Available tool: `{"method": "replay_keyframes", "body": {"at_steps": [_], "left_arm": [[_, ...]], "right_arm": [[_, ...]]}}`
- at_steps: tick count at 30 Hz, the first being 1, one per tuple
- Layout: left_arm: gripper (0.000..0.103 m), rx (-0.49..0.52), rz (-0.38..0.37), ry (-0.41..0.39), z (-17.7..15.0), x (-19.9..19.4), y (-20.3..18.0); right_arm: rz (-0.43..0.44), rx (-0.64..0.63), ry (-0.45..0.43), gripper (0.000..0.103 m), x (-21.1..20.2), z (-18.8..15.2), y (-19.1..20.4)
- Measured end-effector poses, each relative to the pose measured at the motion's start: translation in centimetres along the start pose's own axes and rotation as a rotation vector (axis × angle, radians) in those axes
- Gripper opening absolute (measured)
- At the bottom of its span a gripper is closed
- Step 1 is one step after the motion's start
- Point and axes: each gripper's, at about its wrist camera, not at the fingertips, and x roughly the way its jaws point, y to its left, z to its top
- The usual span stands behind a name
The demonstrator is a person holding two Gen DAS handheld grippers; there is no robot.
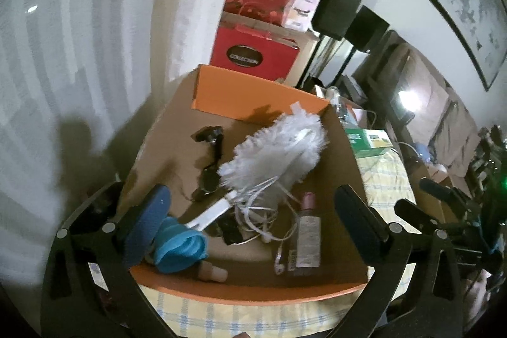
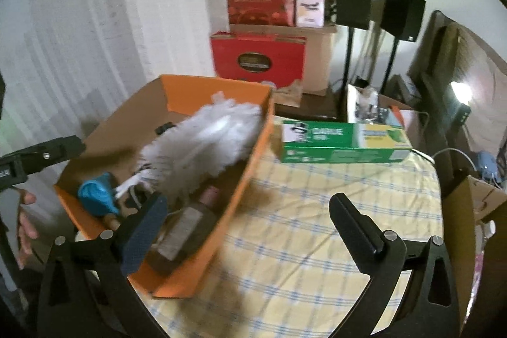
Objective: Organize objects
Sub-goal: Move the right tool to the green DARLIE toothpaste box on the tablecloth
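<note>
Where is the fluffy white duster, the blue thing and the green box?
fluffy white duster [image 1: 279, 144], left wrist view, middle of its fluffy head.
blue thing [image 1: 179, 246], left wrist view, its blue front.
green box [image 2: 342, 141], right wrist view, its long green side.

Orange box [image 1: 263, 91], white duster [image 1: 279, 148], seemingly yellow-checked cloth [image 2: 317, 227].

Matt orange cardboard box [image 1: 263, 91], plain brown inside. In it, a fluffy white fibre duster [image 1: 279, 148] on a smooth white plastic handle [image 1: 210, 213], and a clear glossy plastic bottle [image 1: 305, 239] with a paper label. Beside the box, soft checked cloth [image 2: 317, 236] under a glossy printed green carton [image 2: 342, 143]. Gripper fingers [image 2: 355, 220]: matt black plastic.
</note>
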Motion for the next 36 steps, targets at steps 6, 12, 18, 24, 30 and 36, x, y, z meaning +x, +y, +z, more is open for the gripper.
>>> {"method": "replay_keyframes", "body": {"at_steps": [6, 12, 18, 24, 30, 36], "left_arm": [[0.103, 0.037, -0.044, 0.042, 0.6, 1.5, -3.2], [0.103, 0.141, -0.074, 0.104, 1.4, 3.4, -7.6], [0.103, 0.221, -0.1, 0.148, 2.7, 5.7, -11.7], [0.103, 0.263, -0.124, 0.182, 4.6, 8.3, -14.7], [0.103, 0.243, -0.13, 0.185, 6.0, 10.9, -16.2], [0.103, 0.203, -0.122, 0.174, 6.5, 12.7, -16.7]], "right_arm": [[-0.032, 0.035, 0.012, 0.103, 0.3, 0.2, -3.3], [-0.041, 0.105, 0.028, 0.103, 0.5, 0.9, -8.4], [-0.077, 0.174, 0.038, 0.103, 0.9, 1.8, -14.1], [-0.127, 0.217, 0.054, 0.103, 2.5, 3.2, -19.2], [-0.152, 0.23, 0.086, 0.103, 5.5, 5.0, -21.8], [-0.14, 0.209, 0.114, 0.103, 10.7, 7.5, -22.6]]}}
